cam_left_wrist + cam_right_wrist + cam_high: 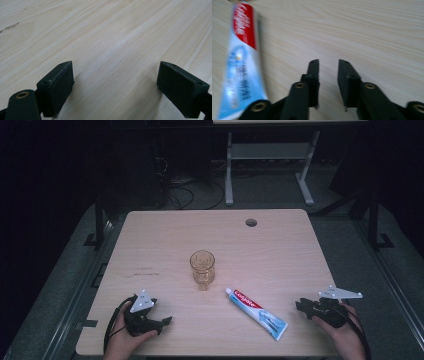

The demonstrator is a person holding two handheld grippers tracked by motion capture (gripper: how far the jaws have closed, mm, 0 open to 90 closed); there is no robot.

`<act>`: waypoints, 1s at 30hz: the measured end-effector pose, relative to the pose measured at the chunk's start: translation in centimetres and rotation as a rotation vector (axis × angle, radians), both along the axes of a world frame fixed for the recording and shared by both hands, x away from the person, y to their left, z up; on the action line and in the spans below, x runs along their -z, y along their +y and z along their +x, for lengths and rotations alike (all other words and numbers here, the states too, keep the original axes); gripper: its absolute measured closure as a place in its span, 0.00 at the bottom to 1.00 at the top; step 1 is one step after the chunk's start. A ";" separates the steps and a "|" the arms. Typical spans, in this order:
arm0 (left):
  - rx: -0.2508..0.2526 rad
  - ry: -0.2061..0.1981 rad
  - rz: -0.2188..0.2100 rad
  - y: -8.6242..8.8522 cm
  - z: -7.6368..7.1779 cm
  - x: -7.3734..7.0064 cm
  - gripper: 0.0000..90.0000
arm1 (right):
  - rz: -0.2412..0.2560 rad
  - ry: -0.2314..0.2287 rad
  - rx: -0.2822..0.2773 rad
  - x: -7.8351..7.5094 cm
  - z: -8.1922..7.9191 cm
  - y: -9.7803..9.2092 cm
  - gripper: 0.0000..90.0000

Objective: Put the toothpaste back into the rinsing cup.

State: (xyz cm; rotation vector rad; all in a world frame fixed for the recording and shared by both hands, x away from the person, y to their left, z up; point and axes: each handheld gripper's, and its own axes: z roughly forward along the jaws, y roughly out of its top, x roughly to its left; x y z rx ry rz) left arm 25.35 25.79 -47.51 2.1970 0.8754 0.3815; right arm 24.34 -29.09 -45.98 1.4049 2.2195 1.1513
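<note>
An amber drinking glass (202, 268) stands upright near the middle of the wooden table (165, 235). A white, red and blue toothpaste tube (256, 313) lies flat to its right front, cap toward the glass. My left gripper (163, 322) rests at the front left, its jaws pointing right. In its own view the left gripper (116, 66) is wide open over bare wood. At the front right, my right gripper (301, 306) points left toward the tube. Its jaws (328, 61) are open by a narrow gap with nothing between them, and the toothpaste tube (242, 60) lies just to their left.
A round cable hole (251, 222) sits near the table's far edge. Behind the table are the white legs of another desk (229, 170) and loose cables on the floor (185, 190). Bare wood surrounds the glass and tube.
</note>
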 end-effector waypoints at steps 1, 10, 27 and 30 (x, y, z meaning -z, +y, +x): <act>-0.001 0.000 0.000 0.0 0.0 0.0 0.15 | 0.001 -0.004 -0.013 -0.1 -0.1 0.1 0.89; -0.001 0.001 -0.001 0.0 0.0 0.0 0.15 | 0.029 -0.013 -0.125 -1.0 -0.7 1.7 1.00; -0.001 0.001 -0.001 0.0 0.0 0.0 0.15 | 0.070 -0.027 -0.291 -1.6 -1.8 6.1 1.00; 0.000 0.001 0.000 0.0 0.0 0.0 0.15 | 0.075 -0.030 -0.309 -1.7 -2.0 6.6 1.00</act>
